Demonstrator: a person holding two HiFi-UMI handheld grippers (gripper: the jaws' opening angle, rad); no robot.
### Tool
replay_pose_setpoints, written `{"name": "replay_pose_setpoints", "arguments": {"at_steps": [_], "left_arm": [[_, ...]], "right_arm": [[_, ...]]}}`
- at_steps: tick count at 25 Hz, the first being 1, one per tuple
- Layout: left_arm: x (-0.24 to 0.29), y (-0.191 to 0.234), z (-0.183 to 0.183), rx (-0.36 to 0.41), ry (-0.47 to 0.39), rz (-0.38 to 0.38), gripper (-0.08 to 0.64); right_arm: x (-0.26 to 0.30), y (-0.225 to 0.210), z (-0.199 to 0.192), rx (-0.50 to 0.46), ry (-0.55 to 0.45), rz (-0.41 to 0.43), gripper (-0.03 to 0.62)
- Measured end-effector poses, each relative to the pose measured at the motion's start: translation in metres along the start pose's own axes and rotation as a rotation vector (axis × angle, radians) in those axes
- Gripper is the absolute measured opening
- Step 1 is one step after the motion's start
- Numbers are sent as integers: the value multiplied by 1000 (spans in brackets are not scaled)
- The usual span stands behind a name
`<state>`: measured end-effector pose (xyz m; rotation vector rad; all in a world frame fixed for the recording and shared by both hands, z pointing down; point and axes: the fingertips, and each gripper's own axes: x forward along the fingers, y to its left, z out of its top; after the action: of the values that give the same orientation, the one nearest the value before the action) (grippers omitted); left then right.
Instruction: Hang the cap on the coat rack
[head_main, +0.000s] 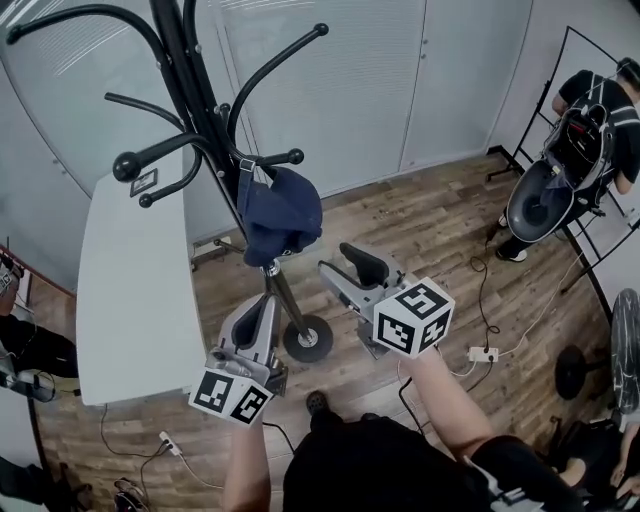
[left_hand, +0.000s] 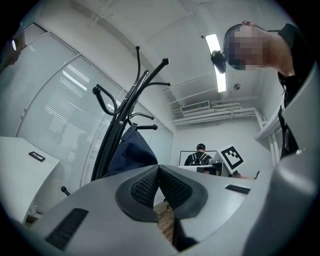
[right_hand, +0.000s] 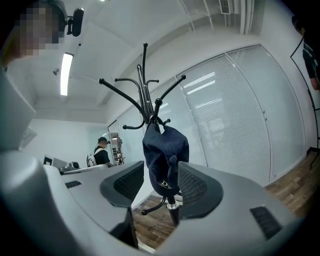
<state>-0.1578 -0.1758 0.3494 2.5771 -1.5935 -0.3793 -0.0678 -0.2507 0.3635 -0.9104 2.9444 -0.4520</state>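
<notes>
**Cap hangs on the rack**

The navy cap (head_main: 280, 215) hangs from a hook of the black coat rack (head_main: 190, 70). Near it, the right tool (head_main: 350, 272) is spread wide and empty. The left tool (head_main: 262, 305) is pressed together beside the white desk (head_main: 130, 290).

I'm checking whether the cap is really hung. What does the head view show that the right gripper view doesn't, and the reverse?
Only the head view: the round base of the coat rack, and the left gripper. Only the right gripper view: the ceiling light and its own fingers, apart with nothing gripped. Both: the navy cap hanging on that rack.
</notes>
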Motion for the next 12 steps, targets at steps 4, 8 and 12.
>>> {"name": "replay_pose_setpoints", "arguments": {"at_steps": [4, 8, 12], "left_arm": [[-2, -27, -6, 12, 12, 18, 14], [-5, -53, -10, 28, 24, 36, 14], [-11, -75, -12, 53, 30, 62, 14]], "right_arm": [[-26, 2, -1, -23, -4, 21, 215], [-52, 8, -2, -57, -6, 54, 215], [-74, 20, 0, -100, -23, 94, 192]]}}
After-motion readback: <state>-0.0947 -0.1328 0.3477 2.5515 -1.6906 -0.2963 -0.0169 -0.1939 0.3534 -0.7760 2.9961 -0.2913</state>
